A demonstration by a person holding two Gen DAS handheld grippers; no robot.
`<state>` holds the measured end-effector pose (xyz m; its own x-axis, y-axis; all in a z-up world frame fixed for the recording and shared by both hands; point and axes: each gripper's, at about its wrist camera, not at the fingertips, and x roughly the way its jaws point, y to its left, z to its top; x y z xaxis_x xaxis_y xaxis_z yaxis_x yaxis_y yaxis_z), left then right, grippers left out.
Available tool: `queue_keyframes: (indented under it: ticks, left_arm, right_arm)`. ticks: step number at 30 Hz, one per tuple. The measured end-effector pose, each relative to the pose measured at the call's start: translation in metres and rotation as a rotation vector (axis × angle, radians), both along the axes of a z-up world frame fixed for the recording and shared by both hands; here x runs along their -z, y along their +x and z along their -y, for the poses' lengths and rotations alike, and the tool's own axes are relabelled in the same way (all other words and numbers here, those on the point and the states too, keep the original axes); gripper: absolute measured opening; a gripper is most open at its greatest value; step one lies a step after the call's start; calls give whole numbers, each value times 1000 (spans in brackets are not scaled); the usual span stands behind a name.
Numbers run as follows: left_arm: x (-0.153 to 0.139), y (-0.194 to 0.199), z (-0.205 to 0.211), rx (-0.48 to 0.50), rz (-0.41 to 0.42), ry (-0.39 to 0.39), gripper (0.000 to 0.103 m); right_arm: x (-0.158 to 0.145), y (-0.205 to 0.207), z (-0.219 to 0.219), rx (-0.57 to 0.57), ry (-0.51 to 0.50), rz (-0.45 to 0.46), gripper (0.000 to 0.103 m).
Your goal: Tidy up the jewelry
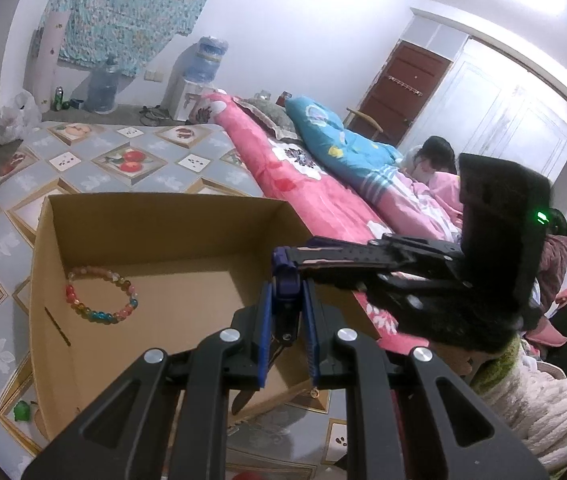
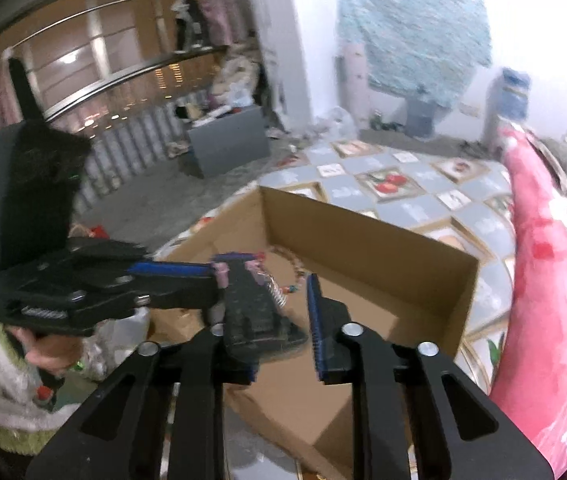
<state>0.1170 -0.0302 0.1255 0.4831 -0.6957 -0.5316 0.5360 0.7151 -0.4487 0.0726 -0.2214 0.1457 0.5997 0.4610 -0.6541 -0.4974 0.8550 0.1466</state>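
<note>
Found left tongs (image 1: 289, 292) narrowly gapped, grip indeterminate; right tongs (image 2: 287, 284) apart. Judged poised over cardboard box (image 1: 163, 216), lower centre, for dropping trinket (image 2: 277, 296) beside bracelet (image 1: 99, 296).

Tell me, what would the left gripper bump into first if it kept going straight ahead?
Probably the blue-tipped black right gripper, crossing ahead of the left gripper; beyond is the open brown cardboard box. Depth is unclear.

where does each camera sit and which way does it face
Left wrist: on the left gripper, facing across the cardboard box with a bead bracelet toward the quilt; own fingers low, right gripper at right.
Right wrist: on the right gripper, facing across the box toward a window; own fingers low, left gripper and a hand at left.
Shared: box, quilt, both grippers.
</note>
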Motion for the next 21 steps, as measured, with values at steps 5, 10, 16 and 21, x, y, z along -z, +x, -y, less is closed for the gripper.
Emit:
queue_keyframes:
  ticks: [5,10,16,21]
  left_arm:
    - [1,2,-3,-15,-11,1,14]
    - [2,4,-6,-22,-24,-3,14]
    - [1,6,-8,-15,-42,-30,14]
    - [1,8,-6,3,-61,-61,14]
  right_arm:
    - [2,5,11,39,26,-30,13]
    - [3,5,18,31,61,-41,14]
    - [1,1,16,-76,173,-65,18]
    - [0,2,11,-105,218,-73,26]
